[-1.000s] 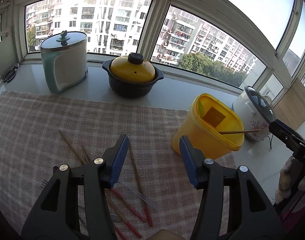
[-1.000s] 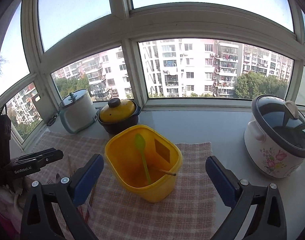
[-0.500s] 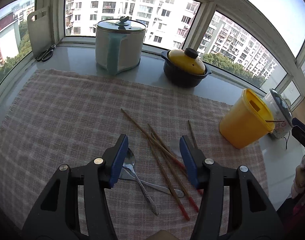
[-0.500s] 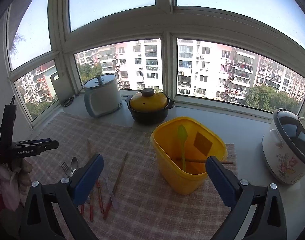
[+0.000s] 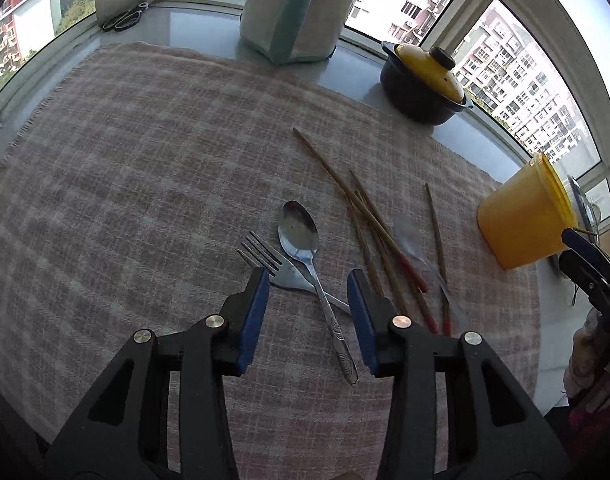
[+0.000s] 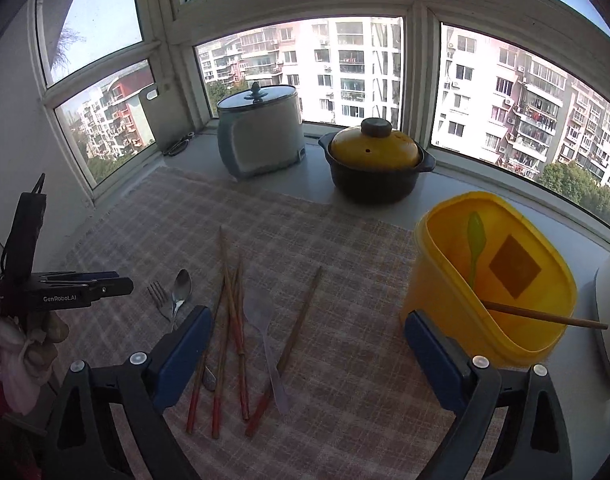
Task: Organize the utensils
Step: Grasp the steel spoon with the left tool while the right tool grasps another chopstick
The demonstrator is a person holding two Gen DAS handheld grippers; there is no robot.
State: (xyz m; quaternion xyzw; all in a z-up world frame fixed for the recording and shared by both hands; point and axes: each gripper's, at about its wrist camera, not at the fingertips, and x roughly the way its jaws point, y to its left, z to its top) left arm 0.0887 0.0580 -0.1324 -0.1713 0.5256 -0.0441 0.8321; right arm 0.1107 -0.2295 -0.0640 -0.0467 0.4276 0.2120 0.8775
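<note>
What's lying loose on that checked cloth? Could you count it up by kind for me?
Wooden chopsticks with red ends: 4, as far as the overlap shows
Silver metal fork: 1
Silver metal spoon: 1
Clear plastic spoon: 1
Total on the checked cloth: 7

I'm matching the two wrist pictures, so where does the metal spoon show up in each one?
Left wrist: the metal spoon lies at centre, just ahead of the left gripper, crossing the fork.
Right wrist: the spoon is small, lower left, beside the fork.
Shared landmark: the yellow-lidded pot.
</note>
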